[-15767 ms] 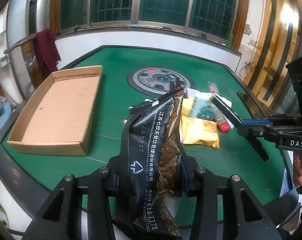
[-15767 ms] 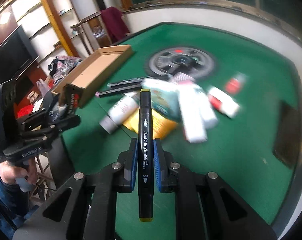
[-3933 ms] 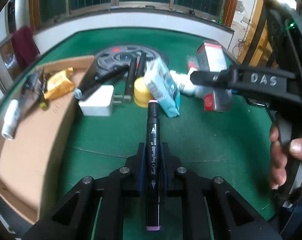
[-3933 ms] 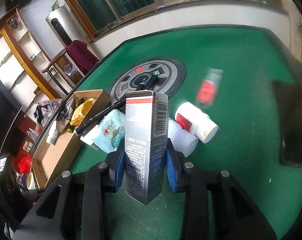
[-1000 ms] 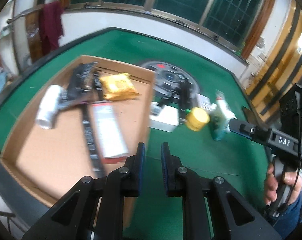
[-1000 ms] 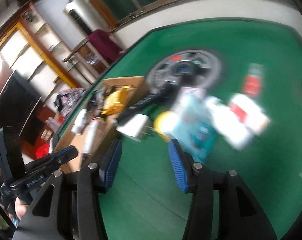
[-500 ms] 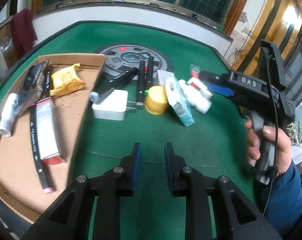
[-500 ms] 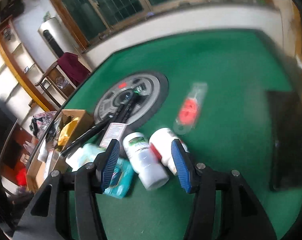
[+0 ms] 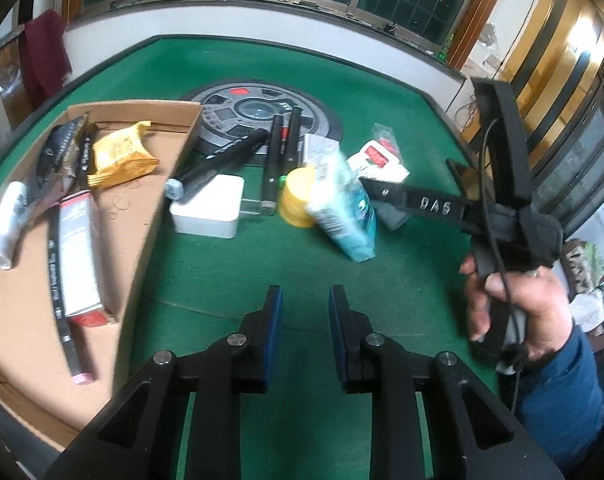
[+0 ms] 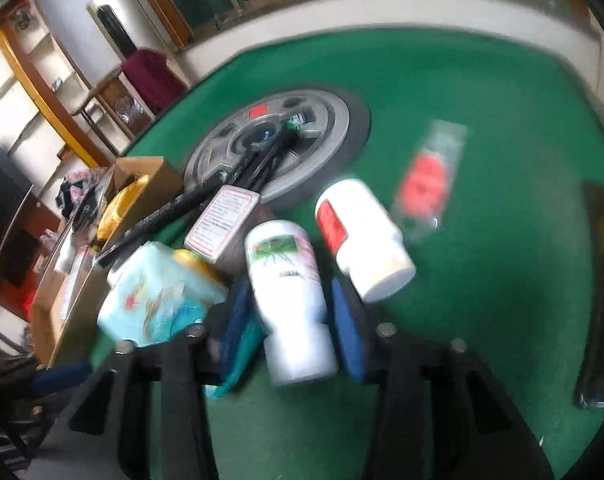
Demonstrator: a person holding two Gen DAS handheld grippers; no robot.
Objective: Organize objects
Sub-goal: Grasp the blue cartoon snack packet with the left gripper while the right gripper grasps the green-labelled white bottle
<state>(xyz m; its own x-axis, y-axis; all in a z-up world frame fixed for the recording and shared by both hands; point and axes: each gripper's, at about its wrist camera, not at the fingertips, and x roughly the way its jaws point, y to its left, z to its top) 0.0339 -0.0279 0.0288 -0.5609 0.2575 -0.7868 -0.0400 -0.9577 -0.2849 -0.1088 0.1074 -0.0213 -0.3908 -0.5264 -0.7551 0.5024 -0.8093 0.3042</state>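
A cardboard tray at the left holds a yellow snack pack, a red-and-white box, a marker, a dark wrapper and a white tube. My left gripper is open and empty over bare green felt. My right gripper is open with its jaws either side of a white bottle with a green label that lies on the table; the view is blurred. A second white bottle with a red label lies beside it.
On the felt lie a white charger, black markers, a yellow jar, a teal tissue pack, a small card box and a red sachet. A round grey console sits mid-table.
My right gripper has dropped toward the table and now straddles the green-label bottle. My left gripper has opened slightly wider and stayed over the felt.
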